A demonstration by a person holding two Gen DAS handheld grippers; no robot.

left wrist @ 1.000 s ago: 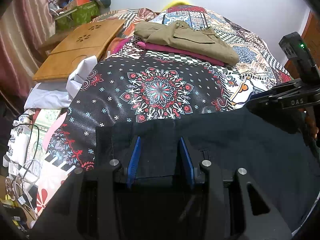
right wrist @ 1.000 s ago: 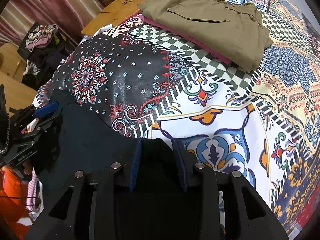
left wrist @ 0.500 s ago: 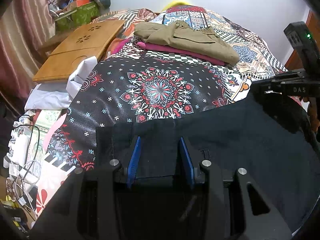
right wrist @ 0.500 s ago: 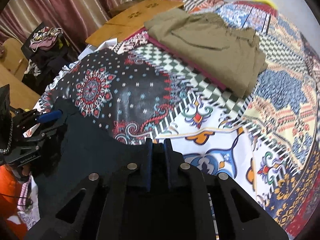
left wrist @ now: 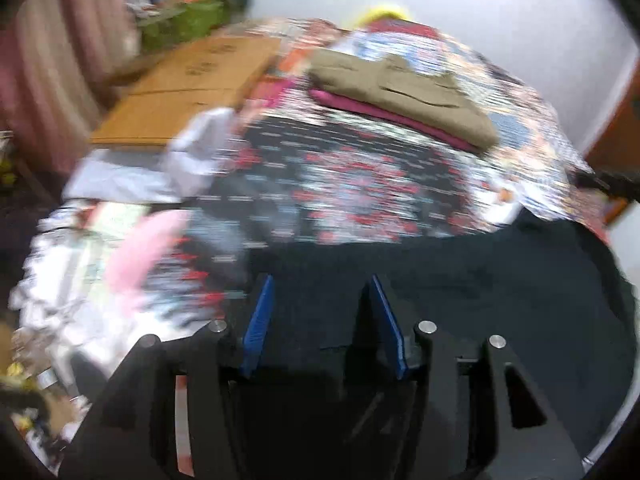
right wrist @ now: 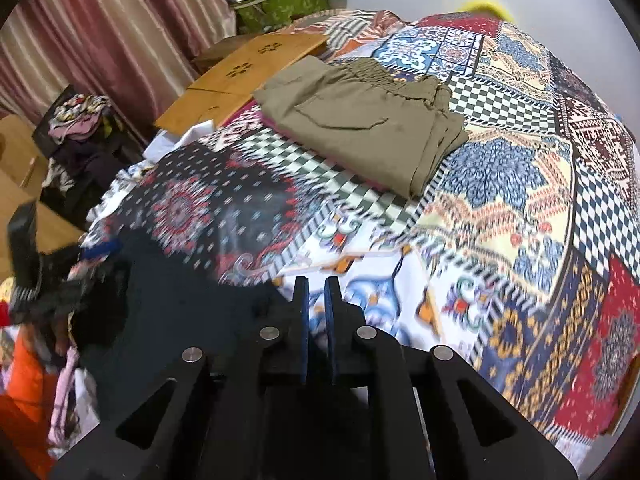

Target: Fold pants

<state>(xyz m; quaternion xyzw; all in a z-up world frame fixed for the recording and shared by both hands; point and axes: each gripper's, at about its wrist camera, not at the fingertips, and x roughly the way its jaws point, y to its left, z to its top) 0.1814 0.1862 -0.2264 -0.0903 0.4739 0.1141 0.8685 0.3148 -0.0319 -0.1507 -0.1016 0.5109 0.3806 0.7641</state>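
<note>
Left tool point(left wrist: 320, 320) is opening over the pants point(left wrist: 480, 288); right tool point(right wrist: 316, 320) is clenched, empty — regrip both corners evenly before lifting.

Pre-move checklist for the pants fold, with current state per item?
1. Left gripper has a grip: not ok. The jaws are opening and the dark pants lie loose between them.
2. Right gripper closed: ok.
3. Right gripper actually pinching the pants: cannot tell.
4. Bedspread ahead of the pants bare for the fold: ok.
5. Folded olive pants apart from the dark pants: ok.
6. Left wrist view sharp: not ok, it is blurred.
</note>
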